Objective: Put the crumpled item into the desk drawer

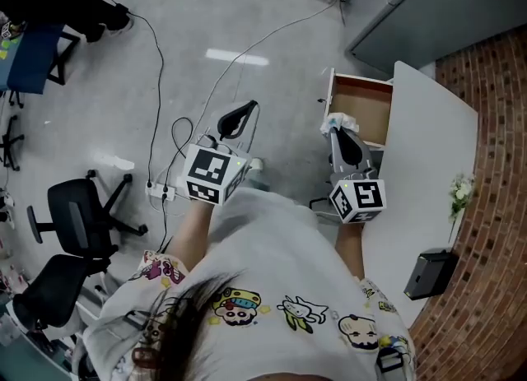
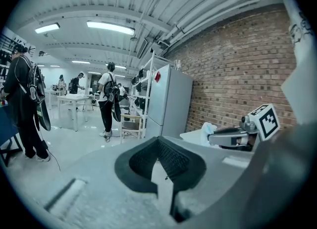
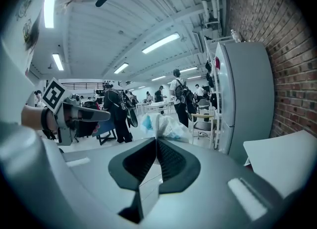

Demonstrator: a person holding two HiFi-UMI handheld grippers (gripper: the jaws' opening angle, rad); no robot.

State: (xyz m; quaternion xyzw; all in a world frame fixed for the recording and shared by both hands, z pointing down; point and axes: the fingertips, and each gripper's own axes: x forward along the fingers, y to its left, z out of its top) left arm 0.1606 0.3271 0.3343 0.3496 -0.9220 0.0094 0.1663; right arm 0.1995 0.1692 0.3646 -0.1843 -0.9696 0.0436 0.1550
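Keep right claw (image 1: 338,132) clenched on crumpled wad (image 3: 166,126), lower deep into open drawer (image 1: 366,106) beside table (image 1: 432,132) edge, then release.

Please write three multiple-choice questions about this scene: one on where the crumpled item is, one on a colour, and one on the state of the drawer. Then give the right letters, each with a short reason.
1. Where is the crumpled item?
A. On the floor
B. In the jaws of the right gripper, near the drawer
C. On the black chair

2. What colour is the inside of the desk drawer?
A. Brown
B. Green
C. Red

3. In what state is the desk drawer?
A. Pushed fully shut
B. Pulled open
C. Taken out and lying on the floor

Answers:
1 B: the right gripper view shows the jaws closed on the white and blue crumpled item, and the head view shows it at the drawer's edge.
2 A: the drawer's inner walls look like brown wood.
3 B: it stands out from the white desk with its inside showing.
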